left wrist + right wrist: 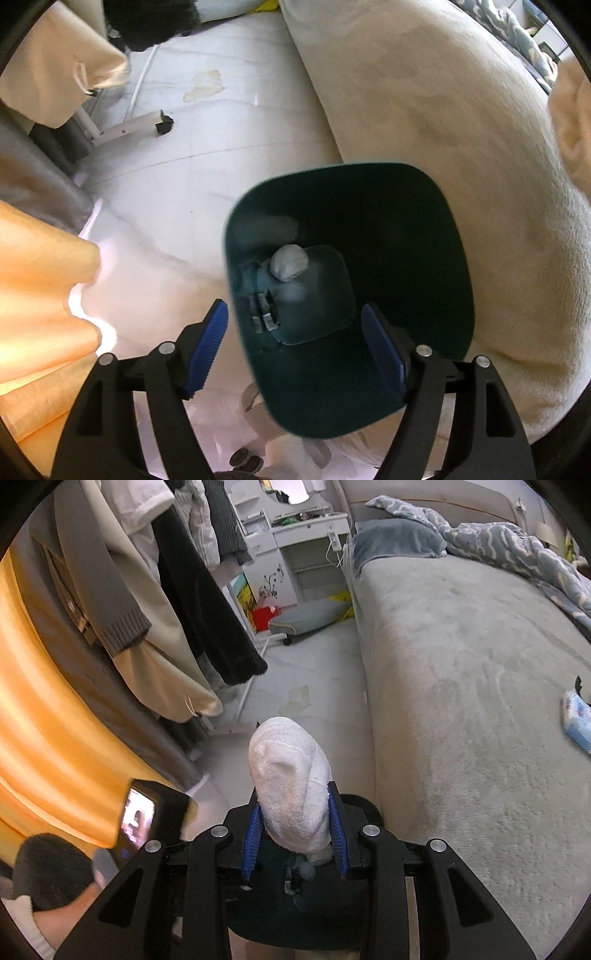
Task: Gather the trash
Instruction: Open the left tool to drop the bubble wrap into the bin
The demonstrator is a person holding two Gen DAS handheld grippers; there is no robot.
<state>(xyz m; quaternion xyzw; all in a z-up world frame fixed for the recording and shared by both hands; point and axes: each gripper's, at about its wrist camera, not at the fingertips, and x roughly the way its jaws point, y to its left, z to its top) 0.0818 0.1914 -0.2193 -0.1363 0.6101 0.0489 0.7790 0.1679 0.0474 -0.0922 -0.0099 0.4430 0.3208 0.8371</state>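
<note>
- Gripping a crumpled white tissue wad (291,794), the right gripper (295,834) has its blue pads (338,834) pressed in on both sides of the wad's lower half, jaws narrow.
- The wad sticks up and forward past the fingertips; directly below it the right wrist view shows the dark inside of the green bin (295,915).
- The left gripper (295,350) stands wide with nothing between its blue pads (207,350); one pad is outside the bin's left wall, the other over its opening.
- Seen from the left wrist, the dark green bin (424,258) stands on the pale tiled floor (192,155), its far and right rim right against the cream bed cover (443,129).
- On the bin's bottom lies another white tissue ball (289,263), near the far-left corner, with a few small grey scraps (263,310) nearer the left wall.
- A pack of wipes (576,720) lies on the bed (461,701) toward its right edge, well apart from the bin.
- Hanging clothes (166,609) and an orange curtain (48,720) fill the left side; a wheeled rack foot (140,127) stands on the floor beyond the bin.
- A phone screen (138,821) glows at the lower left of the right wrist view.
</note>
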